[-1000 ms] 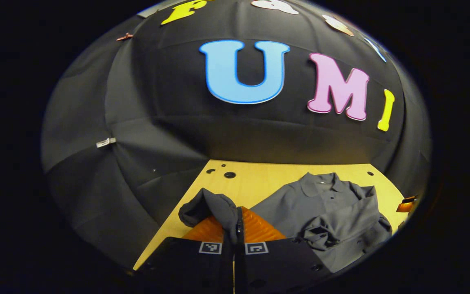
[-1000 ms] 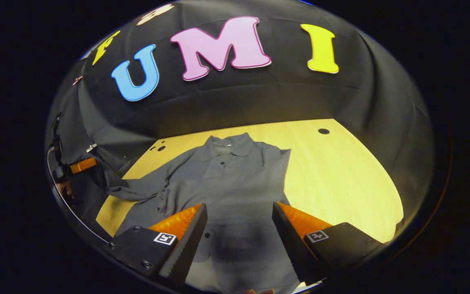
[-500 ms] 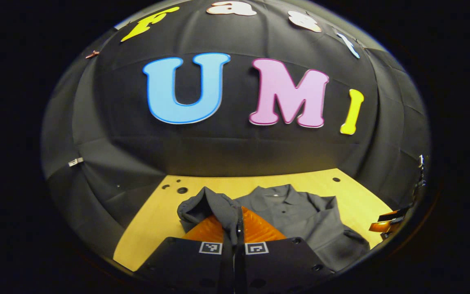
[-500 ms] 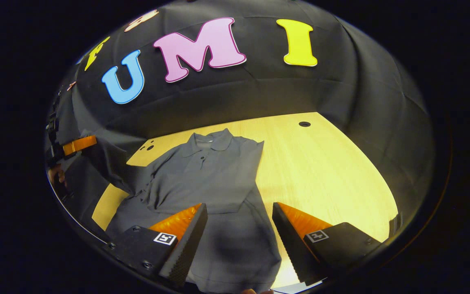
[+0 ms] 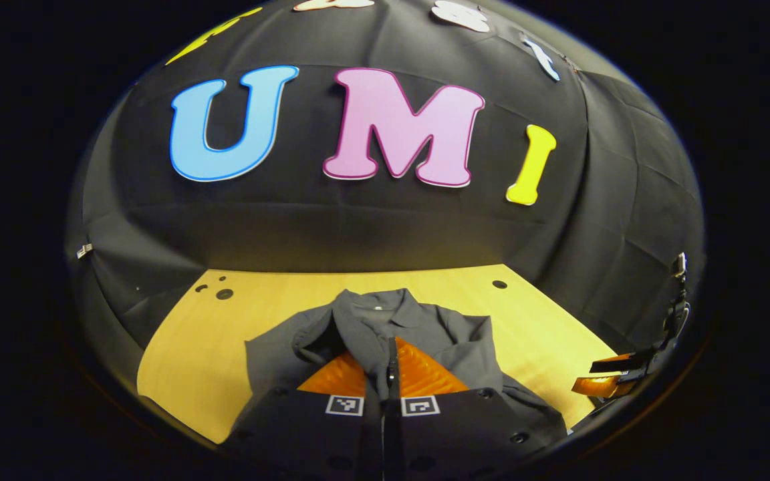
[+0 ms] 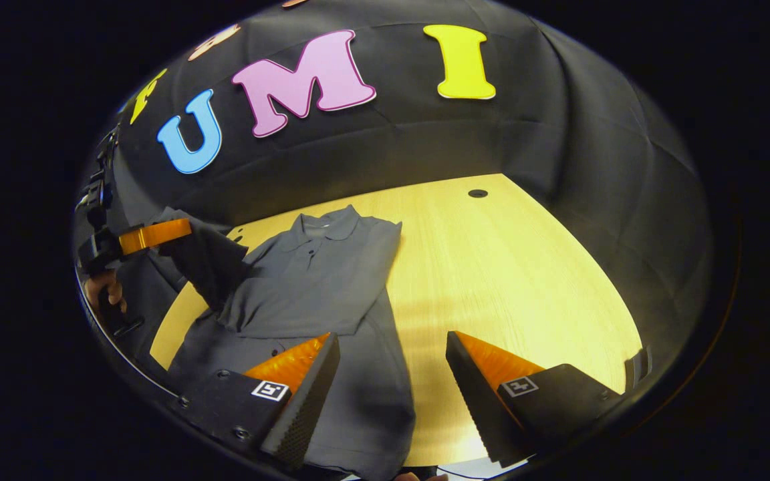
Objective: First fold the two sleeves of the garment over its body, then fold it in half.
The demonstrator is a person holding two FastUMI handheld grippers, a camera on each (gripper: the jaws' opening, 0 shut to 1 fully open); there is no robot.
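Two grippers are at work over the wooden table (image 6: 525, 267), and your left gripper (image 5: 392, 374) has its fingers clenched on the grey sleeve (image 5: 318, 341) of the garment (image 6: 318, 287). In the left gripper view the sleeve cloth bunches up between and over the fingertips, lifted off the table, with the collar (image 5: 375, 310) of the shirt just beyond it. The shirt's body spreads out on the table to either side of your fingers.

In the right gripper view the garment lies on the left part of the table, collar toward the booth wall, hem toward you. One sleeve is already laid across the chest (image 6: 291, 314), its straight lower edge crossing the body. The other sleeve (image 6: 204, 260) rises off the table at the far left, pulled up to your left gripper (image 6: 158, 234), and the hand (image 6: 105, 292) holding that gripper shows just below it at the edge of the view.

Your right gripper (image 6: 392, 374) hangs released, fingers wide apart, grasping nothing. It hovers above the lower right edge of the shirt, one finger (image 6: 305, 394) over the grey cloth and the other finger (image 6: 485, 394) over bare wood. In the left gripper view it appears at the far right edge (image 5: 615, 377), well apart from the sleeve
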